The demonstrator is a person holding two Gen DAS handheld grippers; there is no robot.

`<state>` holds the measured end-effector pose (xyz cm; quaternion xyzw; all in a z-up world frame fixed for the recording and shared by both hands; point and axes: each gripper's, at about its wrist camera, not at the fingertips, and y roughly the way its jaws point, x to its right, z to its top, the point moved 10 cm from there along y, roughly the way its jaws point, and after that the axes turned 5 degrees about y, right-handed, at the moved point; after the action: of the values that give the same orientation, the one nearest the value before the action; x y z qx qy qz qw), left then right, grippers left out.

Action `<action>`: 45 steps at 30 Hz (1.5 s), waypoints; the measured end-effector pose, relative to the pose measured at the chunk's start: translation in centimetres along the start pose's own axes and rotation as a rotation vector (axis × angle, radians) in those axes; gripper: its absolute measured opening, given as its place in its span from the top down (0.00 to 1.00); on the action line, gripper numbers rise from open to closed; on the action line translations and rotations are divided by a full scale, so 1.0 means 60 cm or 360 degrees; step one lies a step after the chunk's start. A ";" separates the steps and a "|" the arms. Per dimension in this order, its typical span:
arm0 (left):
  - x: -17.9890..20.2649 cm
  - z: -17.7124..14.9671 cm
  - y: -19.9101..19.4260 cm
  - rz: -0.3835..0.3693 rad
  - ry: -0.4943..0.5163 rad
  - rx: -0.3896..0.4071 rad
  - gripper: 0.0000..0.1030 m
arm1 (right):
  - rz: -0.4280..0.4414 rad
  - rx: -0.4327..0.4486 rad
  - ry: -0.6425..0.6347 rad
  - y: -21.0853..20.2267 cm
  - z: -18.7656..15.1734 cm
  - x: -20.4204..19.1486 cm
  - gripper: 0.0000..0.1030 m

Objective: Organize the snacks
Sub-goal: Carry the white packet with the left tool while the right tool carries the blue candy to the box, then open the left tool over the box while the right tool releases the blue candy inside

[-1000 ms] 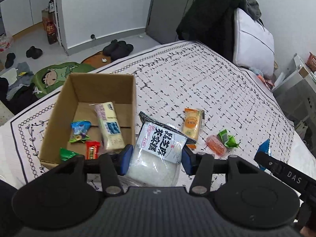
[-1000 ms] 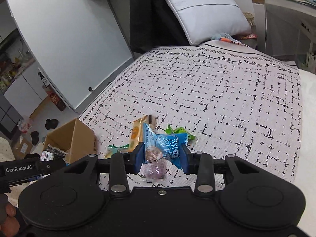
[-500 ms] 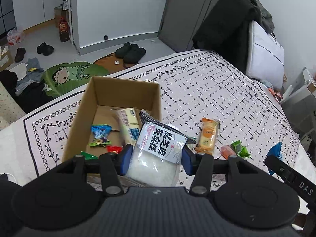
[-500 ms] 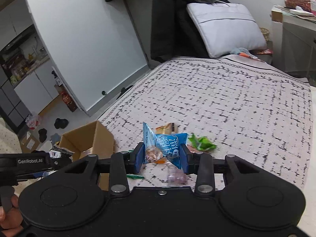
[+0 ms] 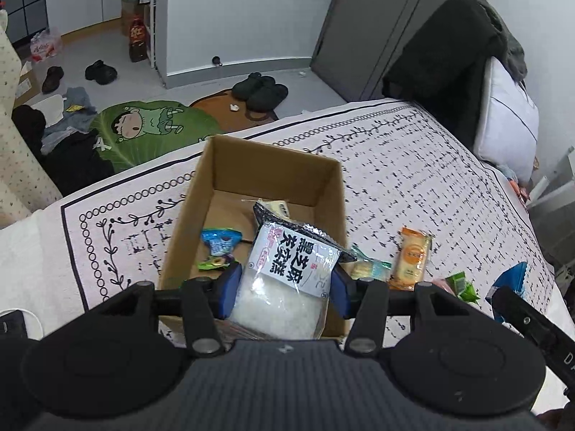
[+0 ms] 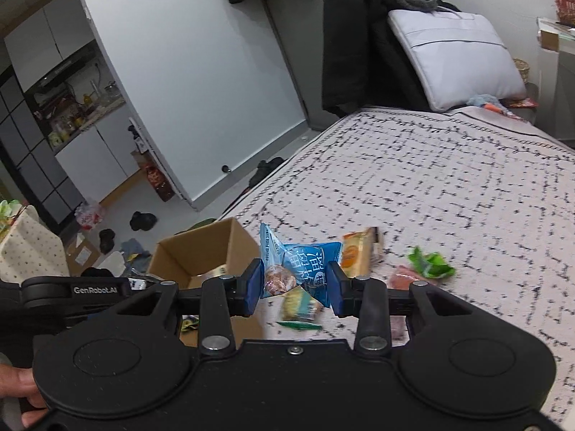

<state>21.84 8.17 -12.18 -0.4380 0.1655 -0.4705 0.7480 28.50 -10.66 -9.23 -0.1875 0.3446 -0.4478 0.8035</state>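
Observation:
My left gripper (image 5: pixel 284 292) is shut on a clear bag of white cake with a black-lettered label (image 5: pixel 287 273), held over the near right part of the open cardboard box (image 5: pixel 266 165). Inside the box lie a blue-and-green candy packet (image 5: pixel 219 248) and a pale bar (image 5: pixel 275 205), partly hidden by the bag. My right gripper (image 6: pixel 293 287) is shut on a blue snack packet (image 6: pixel 305 267), held above the bedspread just right of the box (image 6: pixel 201 248). An orange cracker pack (image 5: pixel 411 256), a green wrapper (image 5: pixel 461 285) and a small teal-edged packet (image 5: pixel 368 267) lie on the bedspread.
A patterned bedspread (image 5: pixel 413 179) covers the bed. A grey pillow (image 6: pixel 452 54) and dark clothes (image 6: pixel 359 43) sit at its head. The floor beyond holds slippers (image 5: pixel 260 89), a green cartoon mat (image 5: pixel 151 129) and scattered clothes. A hand (image 6: pixel 21 391) grips the left handle.
The left gripper has carried the cake bag leftward to over the box. The right gripper has lifted the blue packet and swung left toward the box.

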 end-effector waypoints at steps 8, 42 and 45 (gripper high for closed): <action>-0.032 0.002 0.019 0.0011 -0.0069 -0.0029 0.51 | 0.0061 -0.0014 -0.0006 0.022 -0.012 -0.045 0.64; -0.086 0.013 0.067 -0.0047 -0.0176 -0.0134 0.33 | 0.0208 -0.0094 -0.0049 0.095 -0.046 -0.146 0.48; -0.079 0.012 0.055 -0.0047 -0.0151 -0.0127 0.30 | 0.0190 -0.0072 -0.0023 0.086 -0.039 -0.138 0.45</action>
<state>21.79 13.12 -15.27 -0.4917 0.1420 -0.4532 0.7299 26.87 -0.90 -10.80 -0.1879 0.3596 -0.3898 0.8267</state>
